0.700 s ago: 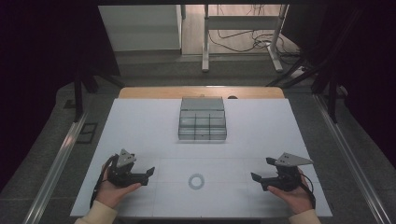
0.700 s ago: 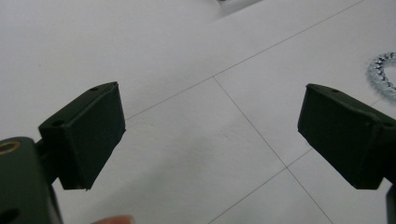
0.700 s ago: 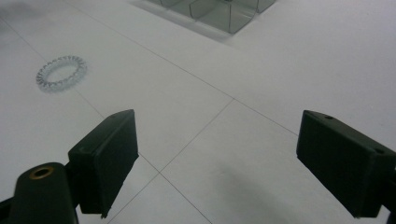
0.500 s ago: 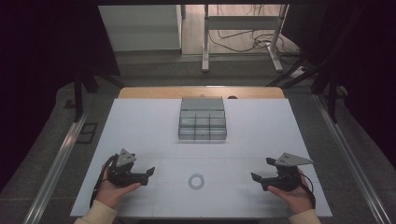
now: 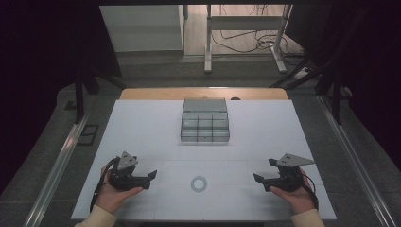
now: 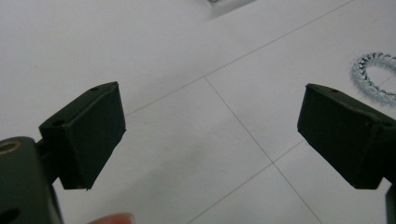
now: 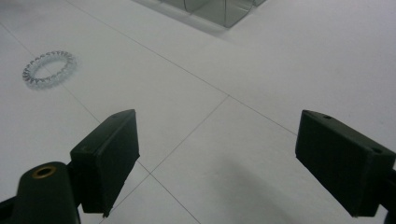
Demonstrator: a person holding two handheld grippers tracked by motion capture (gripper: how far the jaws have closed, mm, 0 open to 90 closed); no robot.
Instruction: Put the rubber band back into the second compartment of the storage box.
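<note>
Matt white tabletop (image 5: 142, 142); clear glossy coiled plastic ring (image 5: 199, 183); translucent grey plastic organiser (image 5: 205, 121) at 12 o'clock; matt black jaws.

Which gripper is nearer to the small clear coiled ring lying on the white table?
Left, slightly. The left gripper points at the small clear coiled ring from its left; the right gripper sits a little farther off on the ring's right. Both are open and apart from it.

A clear spiral hair tie (image 5: 199, 183) lies flat before a compartmented grey organizer box (image 5: 205, 121).
</note>
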